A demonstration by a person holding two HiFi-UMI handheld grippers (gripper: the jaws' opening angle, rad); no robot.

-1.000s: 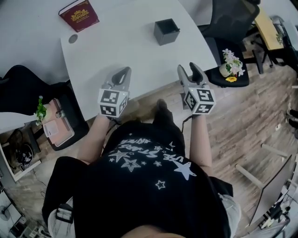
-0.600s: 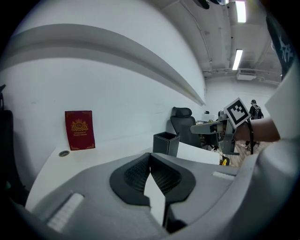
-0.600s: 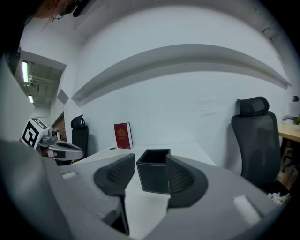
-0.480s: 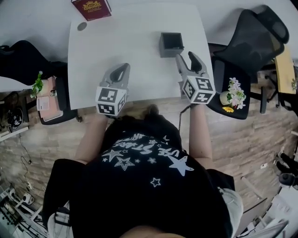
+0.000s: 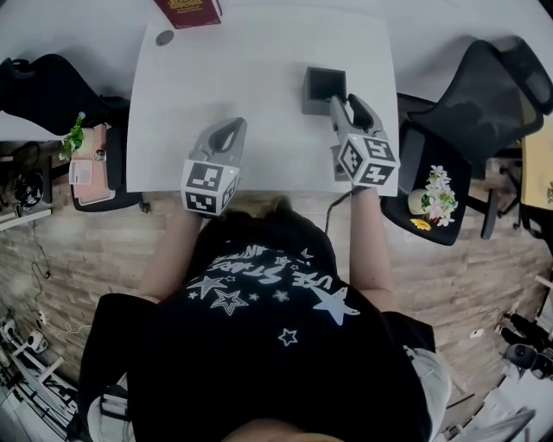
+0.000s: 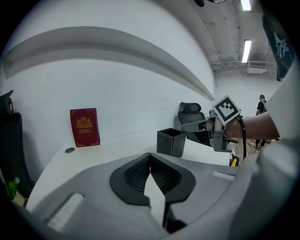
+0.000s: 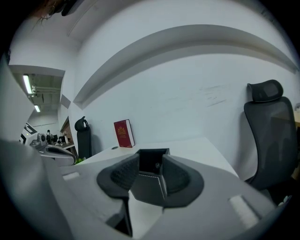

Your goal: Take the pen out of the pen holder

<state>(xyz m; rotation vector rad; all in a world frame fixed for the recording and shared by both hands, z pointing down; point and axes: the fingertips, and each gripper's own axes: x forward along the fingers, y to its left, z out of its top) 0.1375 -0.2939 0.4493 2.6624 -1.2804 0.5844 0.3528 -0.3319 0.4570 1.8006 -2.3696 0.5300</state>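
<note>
R claw (image 5: 350,104), jaws partway apart and just been closing, straddles near corner of pen holder (image 7: 149,183) on table (image 5: 259,78); pen not visible, prob. deep inside. Risk: pads nip holder wall instead, dragging or tipping it. L claw (image 6: 150,155) closed.

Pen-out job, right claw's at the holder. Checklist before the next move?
1. Pen holder upright on table: ok.
2. Holder between right claw's jaws, which have just been closing: ok.
3. Pads pressing holder: cannot tell.
4. Pen visible inside holder: cannot tell.
5. Left claw open for the pen: not ok, shut, empty.
6. Book far from holder: ok.
</note>
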